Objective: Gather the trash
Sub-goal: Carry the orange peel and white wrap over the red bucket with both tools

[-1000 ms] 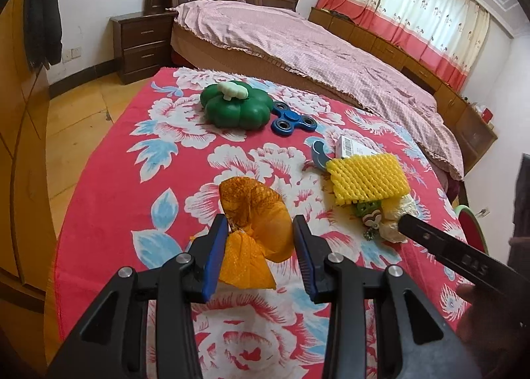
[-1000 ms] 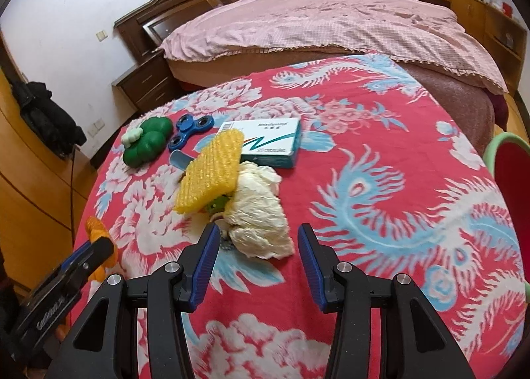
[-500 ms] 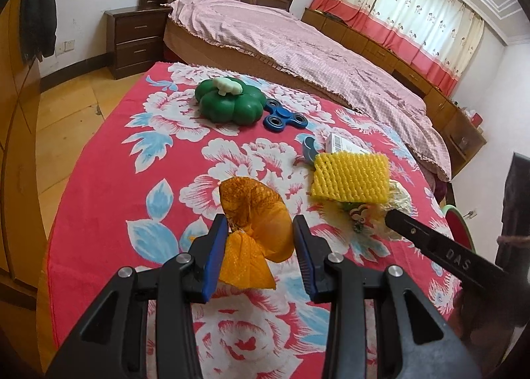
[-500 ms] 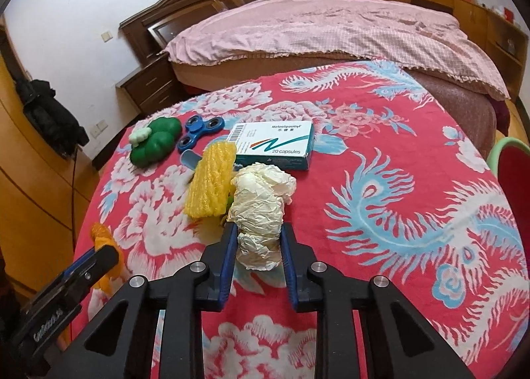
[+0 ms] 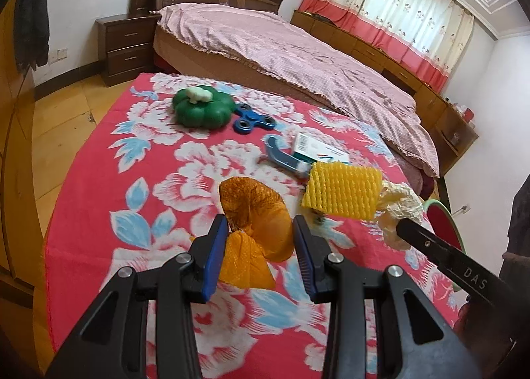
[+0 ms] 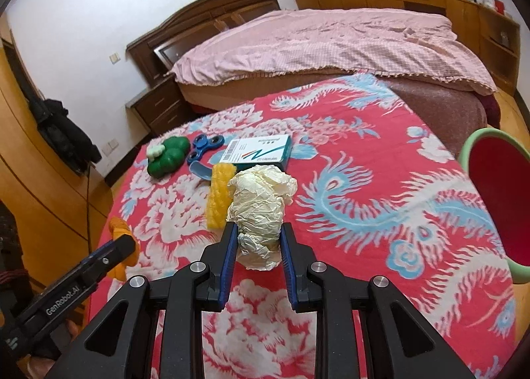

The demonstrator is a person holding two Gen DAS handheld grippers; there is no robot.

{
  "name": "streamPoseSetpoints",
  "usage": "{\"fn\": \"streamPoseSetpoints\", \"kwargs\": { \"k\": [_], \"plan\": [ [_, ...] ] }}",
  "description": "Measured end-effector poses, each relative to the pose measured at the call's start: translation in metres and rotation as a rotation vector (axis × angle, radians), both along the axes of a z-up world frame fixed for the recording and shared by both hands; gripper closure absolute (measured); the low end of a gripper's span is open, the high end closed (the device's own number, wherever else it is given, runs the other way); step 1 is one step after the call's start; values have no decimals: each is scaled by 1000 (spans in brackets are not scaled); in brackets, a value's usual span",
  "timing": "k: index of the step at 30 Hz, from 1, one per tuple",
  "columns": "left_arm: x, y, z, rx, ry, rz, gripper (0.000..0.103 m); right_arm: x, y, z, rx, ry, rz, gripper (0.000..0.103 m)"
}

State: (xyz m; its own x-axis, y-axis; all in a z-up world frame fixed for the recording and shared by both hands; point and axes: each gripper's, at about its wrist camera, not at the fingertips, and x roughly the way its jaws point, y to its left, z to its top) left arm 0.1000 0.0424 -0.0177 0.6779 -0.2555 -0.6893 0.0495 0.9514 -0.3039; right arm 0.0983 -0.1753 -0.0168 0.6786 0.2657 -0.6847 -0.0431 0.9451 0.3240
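An orange peel (image 5: 255, 213) hangs between the blue pads of my left gripper (image 5: 260, 246), which is shut on it just above the red floral tablecloth (image 5: 132, 180). In the right wrist view, my right gripper (image 6: 259, 240) is shut on a crumpled cream paper ball (image 6: 261, 200), held off the cloth. That paper ball (image 5: 400, 203) also shows at the right in the left wrist view. A yellow foam fruit net (image 5: 343, 195) lies on the cloth between the two grippers, beside the paper. The peel (image 6: 121, 230) and the left gripper (image 6: 127, 243) appear at the left of the right wrist view.
A green pumpkin toy (image 5: 202, 107), a blue fidget spinner (image 5: 253, 120), a blue curved tool (image 5: 281, 155) and a medicine box (image 6: 258, 150) lie farther back on the table. A red bin with a green rim (image 6: 497, 200) stands off the table's right edge. A bed (image 6: 331, 44) lies beyond.
The right gripper shut on the crumpled paper and raised it off the cloth. The left gripper rose a little and kept hold of the peel.
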Motion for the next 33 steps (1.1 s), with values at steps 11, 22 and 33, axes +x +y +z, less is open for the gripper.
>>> {"fn": "streamPoseSetpoints", "kwargs": {
  "k": [11, 22, 33],
  "plan": [
    [-19, -41, 18, 24, -17, -68, 63, -30, -43, 9, 26, -22, -62, 77],
    [-26, -77, 25, 38, -4, -129, 63, -54, -94, 8, 75, -30, -145, 77],
    [-22, -134, 34, 51, -19, -253, 63, -71, -149, 10, 102, -50, -258, 77]
  ]
}}
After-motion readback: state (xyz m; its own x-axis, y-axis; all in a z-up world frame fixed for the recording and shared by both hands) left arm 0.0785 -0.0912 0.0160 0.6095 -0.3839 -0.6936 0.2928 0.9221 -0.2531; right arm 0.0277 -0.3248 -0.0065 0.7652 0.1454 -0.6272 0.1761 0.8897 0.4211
